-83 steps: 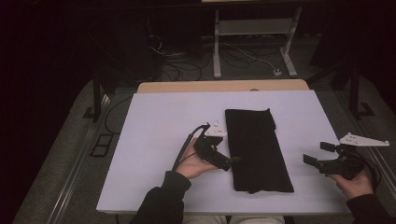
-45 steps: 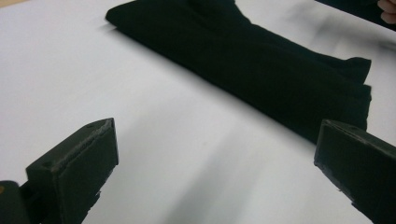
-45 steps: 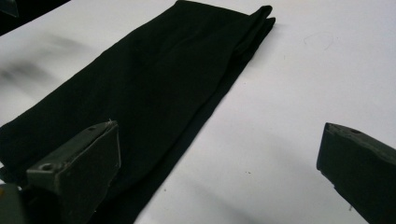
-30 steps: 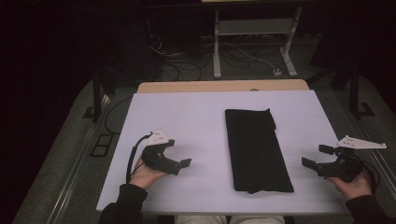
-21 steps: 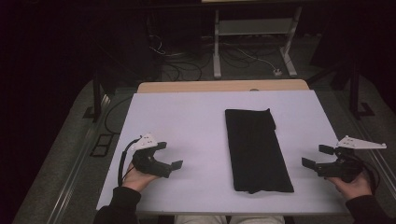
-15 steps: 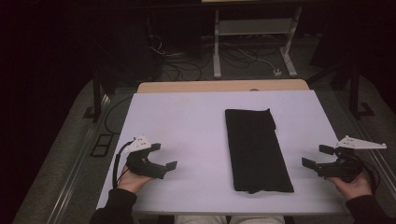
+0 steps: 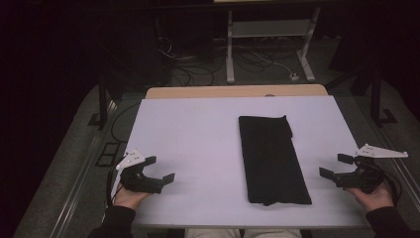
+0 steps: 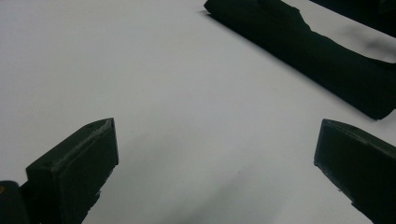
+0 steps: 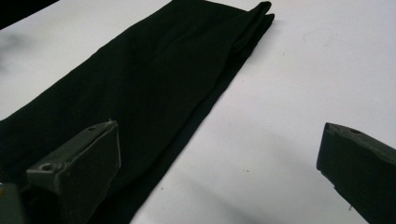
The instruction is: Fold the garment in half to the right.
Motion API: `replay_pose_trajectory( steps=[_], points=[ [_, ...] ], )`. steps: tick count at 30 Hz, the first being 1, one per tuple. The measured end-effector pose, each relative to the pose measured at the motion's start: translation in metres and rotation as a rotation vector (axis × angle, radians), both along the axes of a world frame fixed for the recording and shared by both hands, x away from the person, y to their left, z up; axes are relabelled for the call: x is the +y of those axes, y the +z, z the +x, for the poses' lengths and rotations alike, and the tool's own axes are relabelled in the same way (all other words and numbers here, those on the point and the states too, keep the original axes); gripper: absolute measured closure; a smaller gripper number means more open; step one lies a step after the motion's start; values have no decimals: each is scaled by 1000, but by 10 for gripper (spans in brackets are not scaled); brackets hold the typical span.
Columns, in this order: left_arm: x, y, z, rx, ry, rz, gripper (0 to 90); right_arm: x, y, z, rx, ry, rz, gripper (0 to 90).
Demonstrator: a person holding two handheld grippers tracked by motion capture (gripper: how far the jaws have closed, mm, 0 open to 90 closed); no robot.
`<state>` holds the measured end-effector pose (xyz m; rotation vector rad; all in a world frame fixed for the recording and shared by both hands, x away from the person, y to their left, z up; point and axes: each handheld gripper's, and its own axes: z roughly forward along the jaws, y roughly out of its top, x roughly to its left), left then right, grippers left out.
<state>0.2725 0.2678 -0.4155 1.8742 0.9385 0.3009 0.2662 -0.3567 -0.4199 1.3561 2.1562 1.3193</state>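
1. I see the cloth lying flat on the white table, folded into a long dark strip running near to far, right of centre.
2. My left gripper sits at the near left corner, jaws apart, pointing right, well apart from the cloth.
3. My right gripper sits at the near right edge, jaws apart, pointing left, near the cloth's near end without touching it.
4. A hand holds the left one; a cable loops beside it.
5. Beyond the far edge stands a white stand, with cords on the floor.
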Motion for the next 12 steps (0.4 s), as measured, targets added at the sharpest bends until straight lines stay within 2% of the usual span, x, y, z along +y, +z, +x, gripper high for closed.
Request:
replay_pose_trajectory(
  steps=[7, 12],
  points=[
    [12, -6, -6, 7, 55, -10, 0, 1, 0, 1, 2, 3, -1, 0],
    [10, -8, -5, 10, 54, -1, 0, 1, -1, 1, 5, 5, 0, 0]
  ],
)
